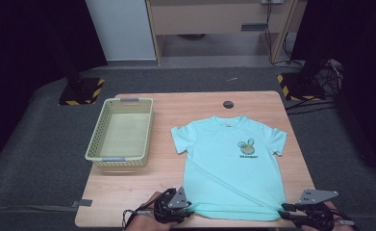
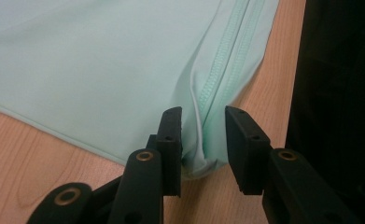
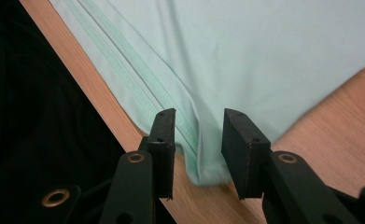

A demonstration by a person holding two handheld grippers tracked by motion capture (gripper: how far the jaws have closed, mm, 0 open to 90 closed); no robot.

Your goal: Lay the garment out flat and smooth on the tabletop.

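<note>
Left claw, right claw: black, blocky jaws, brass-ringed pivots, grey triangular top plates, trailing black cable.

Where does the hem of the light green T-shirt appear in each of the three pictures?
High view: the hem runs along the near table edge, between both grippers.
Left gripper view: its corner lies between the black jaws, bottom centre.
Right gripper view: its other corner lies between the jaws, bottom centre.
Shared landmark: the double stitched seam along the hem.
</note>
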